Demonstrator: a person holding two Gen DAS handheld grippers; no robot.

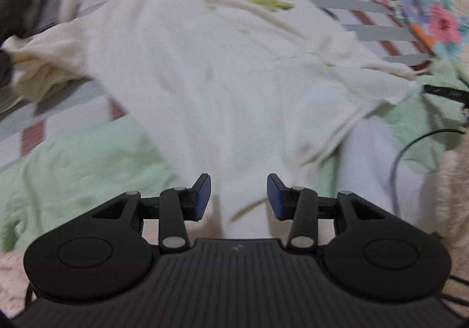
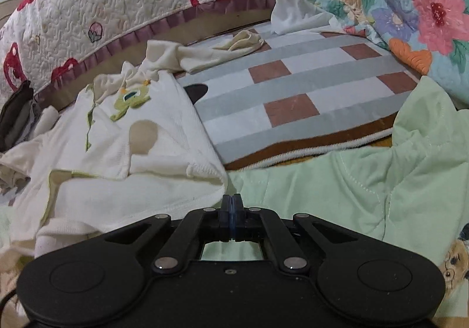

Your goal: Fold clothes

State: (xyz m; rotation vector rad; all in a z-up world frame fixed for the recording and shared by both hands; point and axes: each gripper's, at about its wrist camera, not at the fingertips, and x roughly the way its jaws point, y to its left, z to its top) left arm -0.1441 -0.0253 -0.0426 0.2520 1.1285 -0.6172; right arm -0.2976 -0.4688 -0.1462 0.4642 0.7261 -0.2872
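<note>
Checked bed cover (image 2: pixel 296 87) as backdrop. Cream shirt (image 1: pixel 211 64) spread ahead of left gripper (image 1: pixel 239 196), jaws open, empty. Right gripper (image 2: pixel 232 205) jaws closed, empty; shirt's folded edge to their left. Sleeves unfolded; folding barely begun.

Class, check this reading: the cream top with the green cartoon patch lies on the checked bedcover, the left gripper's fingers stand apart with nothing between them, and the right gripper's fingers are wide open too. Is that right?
One detail is wrong. The right gripper is shut, its fingers pressed together with nothing between them, as the right wrist view shows. The cream top does lie on the checked bedcover, and the left gripper is open and empty.
</note>
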